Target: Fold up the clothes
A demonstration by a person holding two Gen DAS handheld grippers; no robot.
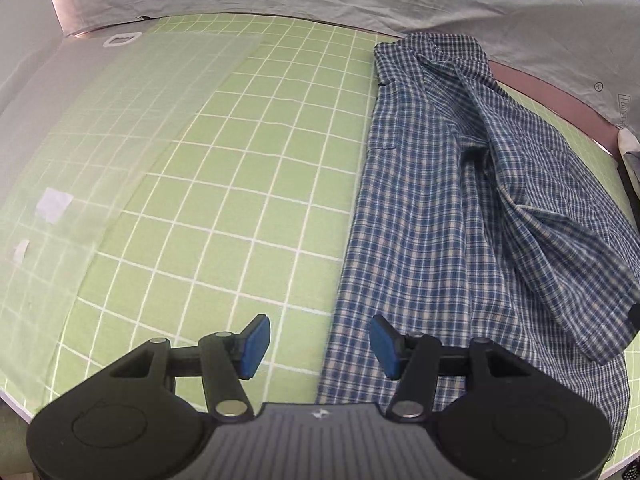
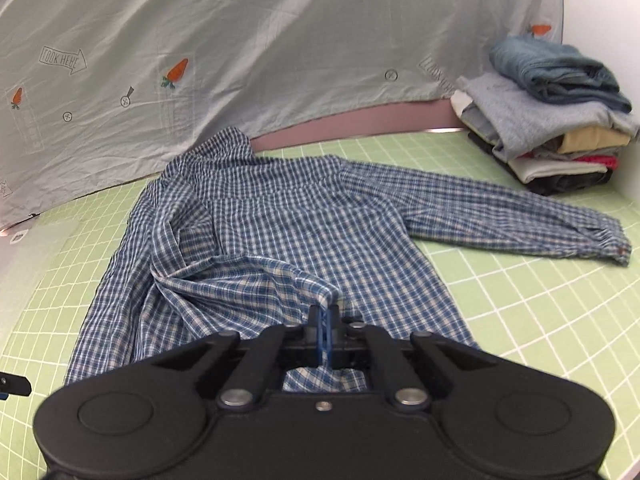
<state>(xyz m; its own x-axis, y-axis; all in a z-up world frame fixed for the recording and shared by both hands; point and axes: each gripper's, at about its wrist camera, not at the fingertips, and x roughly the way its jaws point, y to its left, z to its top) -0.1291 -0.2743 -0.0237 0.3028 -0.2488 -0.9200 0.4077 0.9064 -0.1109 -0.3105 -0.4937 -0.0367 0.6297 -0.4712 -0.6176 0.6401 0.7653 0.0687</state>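
A blue-and-white checked shirt lies spread on the green grid mat, collar toward the back. Its right sleeve stretches out flat toward the clothes pile. My right gripper is shut on the cuff of the shirt's left sleeve, which is drawn across the body of the shirt. In the left wrist view the same shirt fills the right half. My left gripper is open over the shirt's left hem edge, with nothing between its blue pads.
A stack of folded clothes sits at the back right corner. A grey printed sheet hangs behind the mat. A translucent plastic sheet covers the mat's left side. The left gripper's tip shows at the right wrist view's left edge.
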